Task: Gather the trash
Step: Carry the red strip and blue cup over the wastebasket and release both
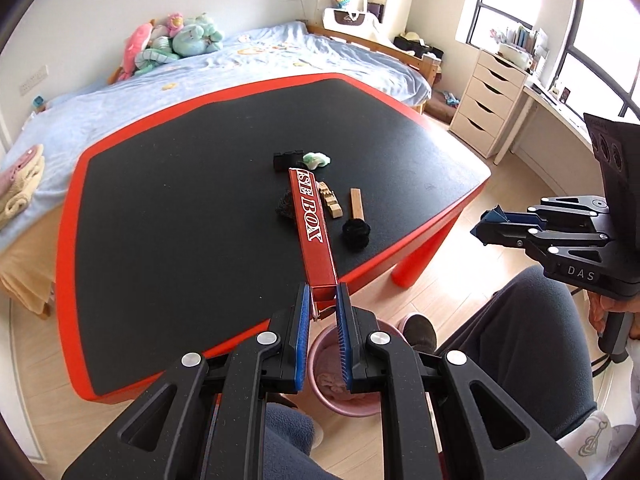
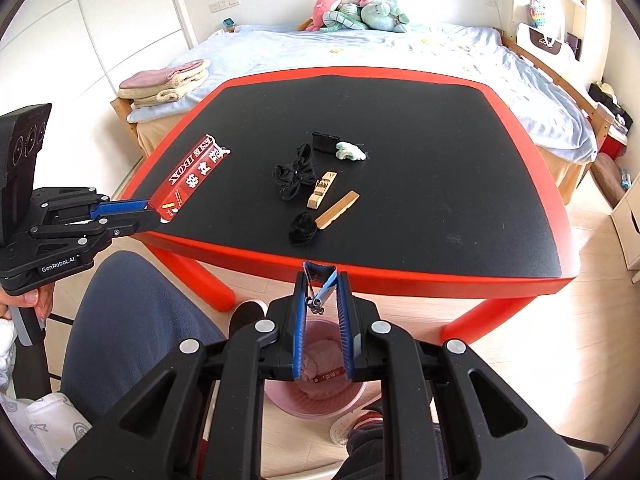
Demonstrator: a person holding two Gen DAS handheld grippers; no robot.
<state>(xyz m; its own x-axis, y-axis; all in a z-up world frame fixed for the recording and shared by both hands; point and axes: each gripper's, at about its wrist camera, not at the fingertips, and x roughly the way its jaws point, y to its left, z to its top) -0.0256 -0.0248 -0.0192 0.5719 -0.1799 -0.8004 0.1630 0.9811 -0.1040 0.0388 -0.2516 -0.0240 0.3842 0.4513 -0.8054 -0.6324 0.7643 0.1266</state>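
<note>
My left gripper (image 1: pixel 323 294) is shut on the end of a long red box (image 1: pixel 311 216) and holds it over the table's front edge; the box also shows in the right wrist view (image 2: pixel 188 176). My right gripper (image 2: pixel 323 280) is shut on a blue binder clip (image 2: pixel 320 286) above a pink trash bin (image 2: pixel 316 380). The bin also shows in the left wrist view (image 1: pixel 320 376), below my left gripper. On the black table top (image 2: pixel 420 160) lie a black clip (image 2: pixel 325 142), a green wad (image 2: pixel 350 151), a black tangle (image 2: pixel 294 176), wooden pieces (image 2: pixel 322 190) and a black pompom (image 2: pixel 302 228).
The table has a red rim (image 2: pixel 400 272) and red legs (image 2: pixel 204 276). A bed (image 2: pixel 360 48) with plush toys (image 2: pixel 356 10) stands behind it. A white drawer unit (image 1: pixel 488 100) stands at the right. The person's knees (image 2: pixel 132 320) are beside the bin.
</note>
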